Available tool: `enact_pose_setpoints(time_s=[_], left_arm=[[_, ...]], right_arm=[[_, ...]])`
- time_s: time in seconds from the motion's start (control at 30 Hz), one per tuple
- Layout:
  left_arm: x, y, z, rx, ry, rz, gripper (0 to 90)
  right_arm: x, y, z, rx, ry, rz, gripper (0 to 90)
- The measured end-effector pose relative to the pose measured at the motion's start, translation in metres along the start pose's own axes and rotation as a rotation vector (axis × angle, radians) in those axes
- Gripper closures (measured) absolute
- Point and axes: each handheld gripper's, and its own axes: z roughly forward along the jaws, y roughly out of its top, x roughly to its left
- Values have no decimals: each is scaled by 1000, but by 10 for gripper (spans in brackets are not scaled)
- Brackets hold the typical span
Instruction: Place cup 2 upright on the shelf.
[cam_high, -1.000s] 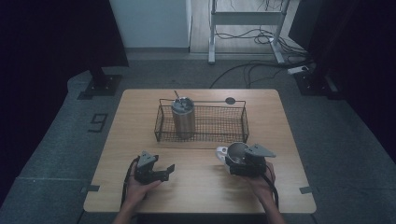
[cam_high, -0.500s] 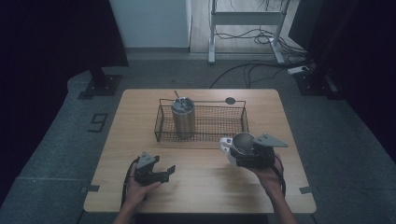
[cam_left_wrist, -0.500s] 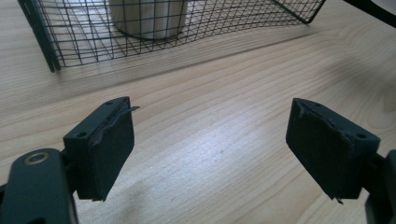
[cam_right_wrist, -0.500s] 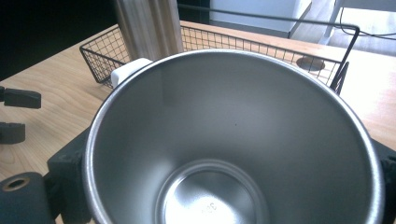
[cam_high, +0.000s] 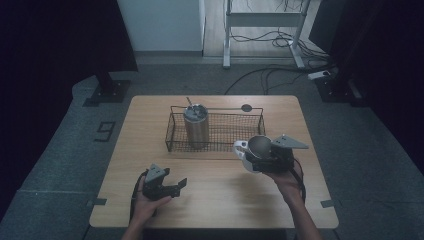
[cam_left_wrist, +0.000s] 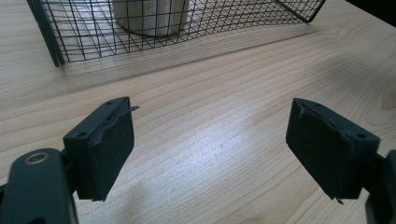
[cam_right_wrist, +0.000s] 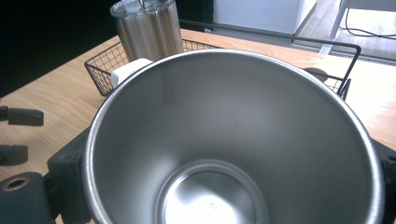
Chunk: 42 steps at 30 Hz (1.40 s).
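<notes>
A steel cup (cam_high: 258, 146) with a white handle (cam_high: 240, 148) hangs above the table, just in front of the wire basket (cam_high: 230, 111). My right gripper (cam_high: 255, 156) is shut on it. In the right gripper view the cup's open mouth (cam_right_wrist: 233, 140) faces the camera, with a black jaw pressed against each side. A lidded steel tumbler (cam_high: 196, 127) with a straw stands upright in the basket's left part. My left gripper (cam_high: 179, 186) rests low at the table's front left, open, its pads (cam_left_wrist: 109, 149) wide apart over bare wood.
The basket's right part holds nothing. A small dark round disc (cam_high: 246, 107) lies on the table behind the basket. Bare wood spreads between the two hands. Cables and a desk frame (cam_high: 260, 20) stand on the floor beyond the table.
The right hand has lifted the cup off the table and brought it a little nearer the basket. The left hand has stayed where it was.
</notes>
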Motion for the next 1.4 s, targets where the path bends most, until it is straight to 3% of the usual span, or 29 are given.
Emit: enact_pose_setpoints(time_s=[0.3, 0.77, 1.4], left_arm=[[-2, -1, 2, 9, -5, 18, 158], [-2, -1, 1, 9, -4, 12, 158], [1, -1, -1, 8, 1, 7, 158]], right_arm=[[-1, 10, 0, -16, -3, 7, 67], [-4, 30, 0, -31, 6, 10, 67], [-1, 58, 13, -14, -25, -41, 68]])
